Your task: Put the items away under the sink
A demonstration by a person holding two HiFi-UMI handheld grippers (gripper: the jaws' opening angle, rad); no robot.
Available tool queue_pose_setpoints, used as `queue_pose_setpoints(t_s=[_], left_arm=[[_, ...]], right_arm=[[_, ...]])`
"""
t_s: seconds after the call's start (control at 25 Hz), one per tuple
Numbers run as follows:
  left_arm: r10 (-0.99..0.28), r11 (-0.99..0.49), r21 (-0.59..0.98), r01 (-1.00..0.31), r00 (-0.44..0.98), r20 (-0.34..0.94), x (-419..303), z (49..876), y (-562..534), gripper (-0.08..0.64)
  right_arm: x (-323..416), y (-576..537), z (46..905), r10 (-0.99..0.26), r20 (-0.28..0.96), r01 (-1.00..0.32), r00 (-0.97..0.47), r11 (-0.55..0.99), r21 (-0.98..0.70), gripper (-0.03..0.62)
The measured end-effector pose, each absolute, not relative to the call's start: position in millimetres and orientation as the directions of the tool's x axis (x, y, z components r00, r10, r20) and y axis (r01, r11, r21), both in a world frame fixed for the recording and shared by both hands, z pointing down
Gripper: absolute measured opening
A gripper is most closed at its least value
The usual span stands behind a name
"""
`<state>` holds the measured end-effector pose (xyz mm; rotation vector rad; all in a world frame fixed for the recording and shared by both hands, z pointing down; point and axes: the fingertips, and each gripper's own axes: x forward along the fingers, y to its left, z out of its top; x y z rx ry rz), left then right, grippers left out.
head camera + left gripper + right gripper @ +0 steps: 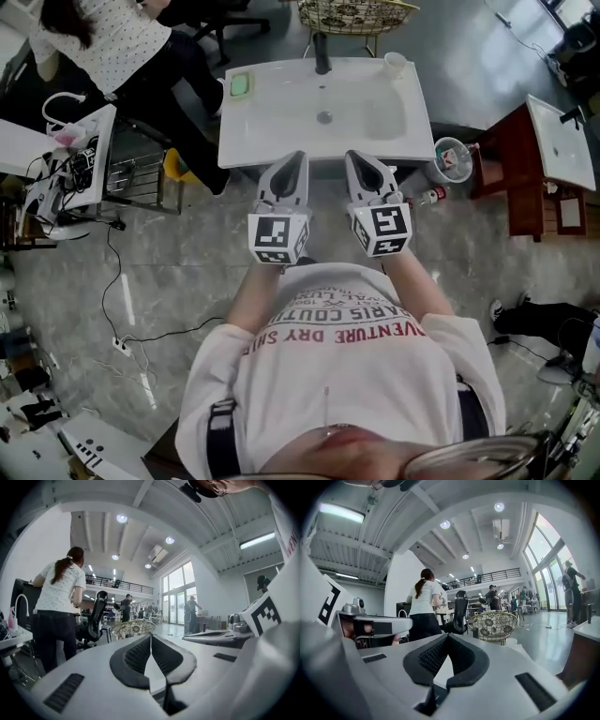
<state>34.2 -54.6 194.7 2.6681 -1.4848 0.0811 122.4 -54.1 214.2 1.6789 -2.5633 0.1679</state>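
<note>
hovering before the sink (281, 122), left tongs (296, 161) and right tongs (356, 159) sit pressed together, empty.

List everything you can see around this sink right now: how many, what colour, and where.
white rectangular sink basin: one, white, top centre
black faucet: one, black, basin's back edge
green rectangular block, perhaps soap: one, green, basin's back left corner
small white cup: one, white, basin's back right corner
round bin: one, pale, on the floor right of the basin
small bottle: one, pale, lying on the floor near the bin
wicker chair: one, cream, behind the basin
brown wooden cabinet: one, brown, far right
person in a dotted white top: one, top left
left gripper: one, white, shut, empty
right gripper: one, white, shut, empty
</note>
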Motion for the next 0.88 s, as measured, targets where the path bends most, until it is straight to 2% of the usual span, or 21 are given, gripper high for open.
queue_pose_setpoints(t_s=[0.48,0.88], left_arm=[[-0.846,-0.528,0.033,-0.849,0.528,0.066,41.8,184.4,-32.9,0.028],[-0.841,-0.529,0.035,-0.848,0.530,0.107,49.9,203.2,-18.5,0.028]], right_arm=[[141.1,-32.8,201.5,-0.923,0.083,-0.925,-0.377,0.370,-0.087,0.025],[156.5,-17.3,218.3,-0.927,0.116,-0.934,-0.356,0.349,-0.077,0.025]])
